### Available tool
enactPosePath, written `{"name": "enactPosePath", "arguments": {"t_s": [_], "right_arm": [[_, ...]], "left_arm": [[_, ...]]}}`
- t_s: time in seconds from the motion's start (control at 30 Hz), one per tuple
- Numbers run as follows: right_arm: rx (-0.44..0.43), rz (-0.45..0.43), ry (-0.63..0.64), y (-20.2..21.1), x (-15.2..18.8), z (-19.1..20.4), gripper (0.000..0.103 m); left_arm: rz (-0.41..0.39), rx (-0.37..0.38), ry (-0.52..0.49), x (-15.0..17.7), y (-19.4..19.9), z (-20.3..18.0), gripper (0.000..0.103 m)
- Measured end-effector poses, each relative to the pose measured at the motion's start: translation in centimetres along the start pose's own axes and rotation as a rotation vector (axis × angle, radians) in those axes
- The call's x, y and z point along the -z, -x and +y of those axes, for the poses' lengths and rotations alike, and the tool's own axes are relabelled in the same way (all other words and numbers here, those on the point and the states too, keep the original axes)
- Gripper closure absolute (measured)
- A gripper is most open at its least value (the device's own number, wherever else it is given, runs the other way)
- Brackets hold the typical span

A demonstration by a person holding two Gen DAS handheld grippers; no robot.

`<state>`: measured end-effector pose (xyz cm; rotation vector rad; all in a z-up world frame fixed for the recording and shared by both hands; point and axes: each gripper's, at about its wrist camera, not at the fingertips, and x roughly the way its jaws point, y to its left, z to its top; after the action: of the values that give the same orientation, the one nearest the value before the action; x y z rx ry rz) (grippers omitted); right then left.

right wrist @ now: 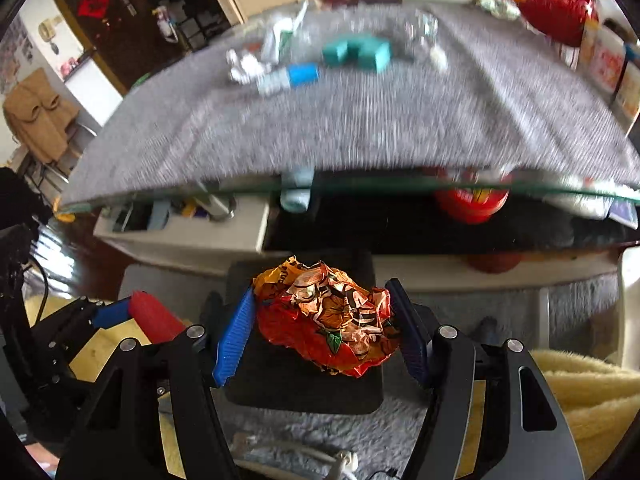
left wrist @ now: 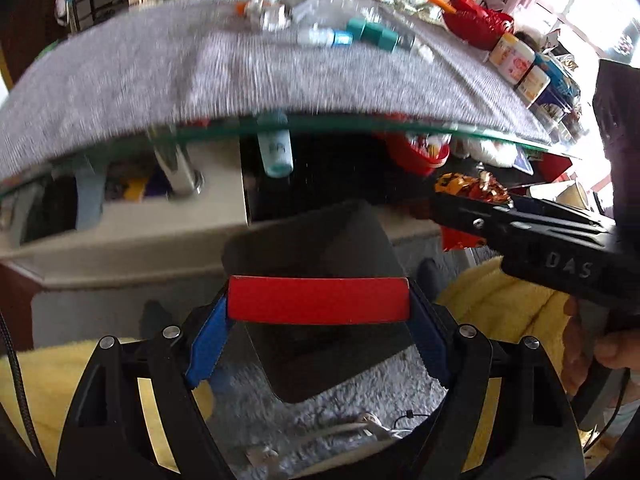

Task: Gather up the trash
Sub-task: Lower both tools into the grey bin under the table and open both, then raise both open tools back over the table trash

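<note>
My right gripper (right wrist: 324, 328) is shut on a crumpled orange and red wrapper (right wrist: 328, 316), held over a black bin (right wrist: 304, 392) on the floor below the table's front edge. In the left wrist view the right gripper (left wrist: 472, 204) comes in from the right with the wrapper (left wrist: 472, 188). My left gripper (left wrist: 318, 320) is shut on a red cylinder (left wrist: 318, 300), just over the black bin (left wrist: 312, 240). The red cylinder (right wrist: 154, 318) also shows in the right wrist view. More trash lies on the grey tabletop (right wrist: 360, 120): white crumpled paper (right wrist: 244, 66), a blue-capped tube (right wrist: 288, 78), a teal piece (right wrist: 356, 54).
A red bag (right wrist: 554, 6) and jars (right wrist: 604, 60) stand at the table's right end. A glass edge runs along the table front, with a shelf and a red tub (right wrist: 472, 200) beneath. Yellow fleece (right wrist: 584, 396) and a white cable (right wrist: 304, 458) lie on the grey rug.
</note>
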<state>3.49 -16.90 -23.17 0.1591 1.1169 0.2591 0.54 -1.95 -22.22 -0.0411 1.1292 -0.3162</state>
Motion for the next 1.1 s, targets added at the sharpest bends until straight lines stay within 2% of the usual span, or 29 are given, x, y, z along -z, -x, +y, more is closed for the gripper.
{"name": "enactPosePath", "arguments": {"t_s": [0.13, 0.33, 0.6, 0.7, 0.9, 1.1], "right_arm": [[-0.028, 0.064, -0.041, -2.6, 1.1, -0.7, 0.037], [-0.028, 0.11, -0.04, -4.3, 1.6, -0.7, 0.037], [-0.025, 0.124, -0.056, -4.9, 1.1, -0.8, 0.031], [-0.015, 0.117, -0.068, -4.7, 0.7, -1.2, 0.022], [-0.008, 0.083, -0.081, -3.6, -0.1, -1.6, 0.021], [0.003, 0.001, -0.105, -0.8, -1.7, -2.4, 0.017]], "left_arm": [[0.049, 0.016, 0.022, 1.3, -2.3, 0.3, 0.026], [0.129, 0.041, 0.035, 2.6, -5.6, 0.7, 0.026], [0.144, 0.046, 0.024, 2.0, -6.0, 0.5, 0.025], [0.138, 0.035, 0.02, 1.7, -5.8, 0.5, 0.018], [0.111, 0.007, 0.035, 0.8, -4.8, 1.2, 0.014], [0.026, -0.013, 0.054, -1.2, -1.8, 2.0, 0.013]]}}
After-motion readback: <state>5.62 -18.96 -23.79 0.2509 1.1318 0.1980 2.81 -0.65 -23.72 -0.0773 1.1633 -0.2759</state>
